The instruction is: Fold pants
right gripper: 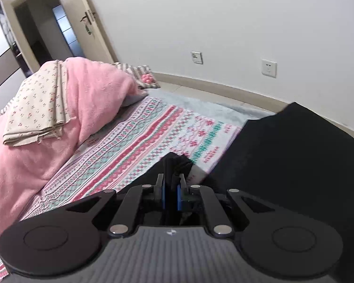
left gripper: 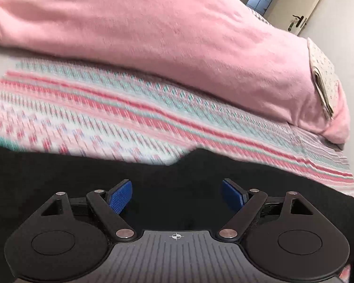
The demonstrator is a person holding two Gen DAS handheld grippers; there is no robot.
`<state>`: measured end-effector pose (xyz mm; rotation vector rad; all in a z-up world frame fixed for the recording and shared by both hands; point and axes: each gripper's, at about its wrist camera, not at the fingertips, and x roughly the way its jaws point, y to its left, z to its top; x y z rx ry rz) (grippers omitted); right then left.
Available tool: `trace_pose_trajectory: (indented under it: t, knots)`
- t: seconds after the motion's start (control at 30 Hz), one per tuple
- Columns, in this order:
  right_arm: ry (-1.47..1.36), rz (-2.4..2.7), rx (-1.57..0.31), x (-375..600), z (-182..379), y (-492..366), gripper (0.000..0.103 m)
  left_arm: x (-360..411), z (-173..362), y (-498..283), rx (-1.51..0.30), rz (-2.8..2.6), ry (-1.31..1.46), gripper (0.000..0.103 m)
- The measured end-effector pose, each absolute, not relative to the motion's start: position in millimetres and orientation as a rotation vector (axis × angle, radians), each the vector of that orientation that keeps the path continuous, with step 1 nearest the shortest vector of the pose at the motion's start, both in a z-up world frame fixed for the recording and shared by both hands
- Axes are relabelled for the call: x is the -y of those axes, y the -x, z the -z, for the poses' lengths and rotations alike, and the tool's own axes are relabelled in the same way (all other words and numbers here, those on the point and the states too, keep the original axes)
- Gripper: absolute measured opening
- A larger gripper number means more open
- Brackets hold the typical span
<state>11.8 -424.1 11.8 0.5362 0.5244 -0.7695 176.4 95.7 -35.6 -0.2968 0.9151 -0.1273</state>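
Early in the fold, by my read. Black pants [right gripper: 295, 155] lie on the bed, on the patterned sheet [right gripper: 139, 146], spread across the near side; no finished fold visible.

Right gripper [right gripper: 172, 195]: fingers clamped on a bunched black edge of the pants, fabric sticking up between the blue pads. Cloth on the right looks raised, maybe mid-lift.

Left gripper [left gripper: 177, 197]: fingers spread wide, nothing between them, hovering over black fabric.

Left to do: probably all the folding and the final flattening.

Hard to tell: pants are featureless black, so waistband, legs and layers can't be made out; both views crop them. Left view motion-blurred. Pink blanket [left gripper: 177, 47] at the far side.
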Motion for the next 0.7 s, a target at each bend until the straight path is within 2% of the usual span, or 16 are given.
trace_pose_trajectory:
  t: [0.1,0.27,0.53,0.57,0.6,0.63,0.67,0.7]
  knots:
    - [-0.529,0.731,-0.505,418,-18,-16,0.017,-122,29,-199,-0.877,0.128,0.291,0.084]
    - [-0.556,0.734,-0.508,425,-14,-23,0.017,-140,51,-237,-0.914,0.087,0.325,0.083]
    - [-0.539,0.744,-0.492,433,-17,-10,0.017,-52,81,-267,-0.953,0.369,0.162,0.083]
    - [-0.545,0.745,-0.488,435,-18,-8,0.017,-42,87,-269,-0.976,0.358,0.135,0.077]
    - [-0.565,0.739,-0.485,438,-19,-6,0.017,-30,97,-272,-1.018,0.342,0.099,0.054]
    - [-0.579,0.725,-0.484,440,-18,-5,0.017,-18,102,-268,-1.010,0.312,0.034,0.052]
    - [-0.574,0.717,-0.491,439,-18,-4,0.017,-7,103,-262,-0.978,0.308,-0.043,0.039]
    - [-0.560,0.717,-0.500,438,-17,-5,0.017,1,101,-259,-0.956,0.324,-0.093,0.010]
